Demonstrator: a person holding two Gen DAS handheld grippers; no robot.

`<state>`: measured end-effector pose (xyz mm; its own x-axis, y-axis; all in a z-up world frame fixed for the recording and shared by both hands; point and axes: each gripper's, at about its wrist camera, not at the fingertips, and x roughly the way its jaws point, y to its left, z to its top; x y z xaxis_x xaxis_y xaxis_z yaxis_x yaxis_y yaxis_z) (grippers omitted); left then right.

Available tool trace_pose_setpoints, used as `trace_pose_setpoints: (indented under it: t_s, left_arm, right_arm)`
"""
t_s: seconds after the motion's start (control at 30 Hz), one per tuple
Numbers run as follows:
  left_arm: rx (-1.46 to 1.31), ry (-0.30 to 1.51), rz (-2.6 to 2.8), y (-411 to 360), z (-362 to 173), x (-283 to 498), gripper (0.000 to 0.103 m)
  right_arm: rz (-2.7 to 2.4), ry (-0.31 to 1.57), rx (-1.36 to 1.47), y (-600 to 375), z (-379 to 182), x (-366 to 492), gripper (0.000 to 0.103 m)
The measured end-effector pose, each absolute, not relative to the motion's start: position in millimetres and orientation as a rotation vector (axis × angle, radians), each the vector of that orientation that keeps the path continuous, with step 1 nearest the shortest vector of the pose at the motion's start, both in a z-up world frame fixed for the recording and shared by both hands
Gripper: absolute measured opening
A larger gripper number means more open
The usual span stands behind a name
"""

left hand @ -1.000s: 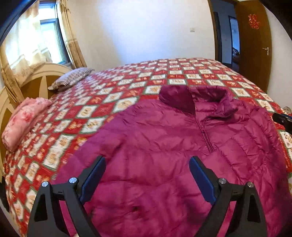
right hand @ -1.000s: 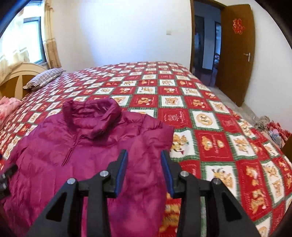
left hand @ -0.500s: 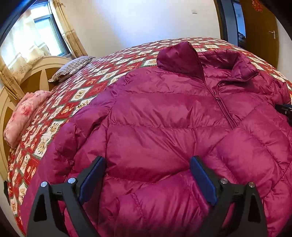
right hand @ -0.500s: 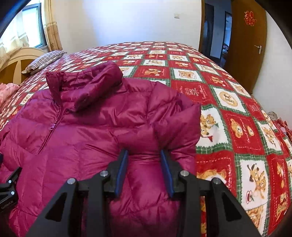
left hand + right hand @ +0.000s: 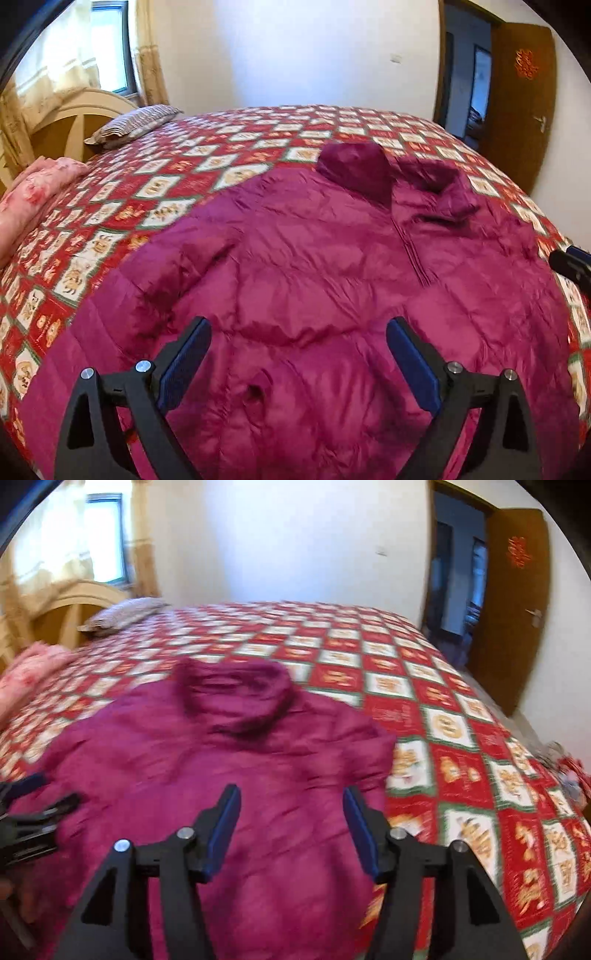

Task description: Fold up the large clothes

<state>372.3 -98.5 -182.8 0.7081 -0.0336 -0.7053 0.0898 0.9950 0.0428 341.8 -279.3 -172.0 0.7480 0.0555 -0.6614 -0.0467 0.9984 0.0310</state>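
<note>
The magenta puffer jacket (image 5: 314,280) lies face up on the bed, zip closed down its front, collar (image 5: 373,173) toward the far side and hem toward the cameras, spread over the red patchwork quilt (image 5: 207,147). Its left-hand sleeve (image 5: 173,258) runs down alongside the body in the left wrist view; on the other side the jacket's edge ends in a straight line against the quilt, and whether that sleeve is tucked in there I cannot tell, since the right wrist view is blurred. No fold across the body is visible, so the work seems to be near its start: the garment is laid out and roughly smoothed, while bringing the sides in and doubling the length up remain to be done. The left gripper (image 5: 297,354) hangs over the lower front of the jacket with its jaws spread wide and nothing between the blue pads (image 5: 184,360). The right gripper (image 5: 291,827) has just been widening its jaws; they stand apart above the fabric near the jacket's right edge, gripping nothing. Beyond the jacket, a striped pillow (image 5: 136,123) and a pink folded blanket (image 5: 33,195) sit by the headboard (image 5: 70,118), and a brown door (image 5: 521,107) stands open in the far corner.
</note>
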Motion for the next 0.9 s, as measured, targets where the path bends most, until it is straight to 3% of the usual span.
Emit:
trace_pose_setpoints:
  t_s: [0.27,0.9]
  left_arm:
    - [0.204,0.836,-0.026,-115.5,-219.2,377.6,0.097]
    - [0.187,0.841,-0.028,-111.8,-223.4,379.5,0.100]
  right_arm:
    - [0.082,0.853,-0.028,-246.2,-235.6,344.3,0.061]
    - [0.051,0.877,-0.073,-241.7,-243.3,347.3,0.061]
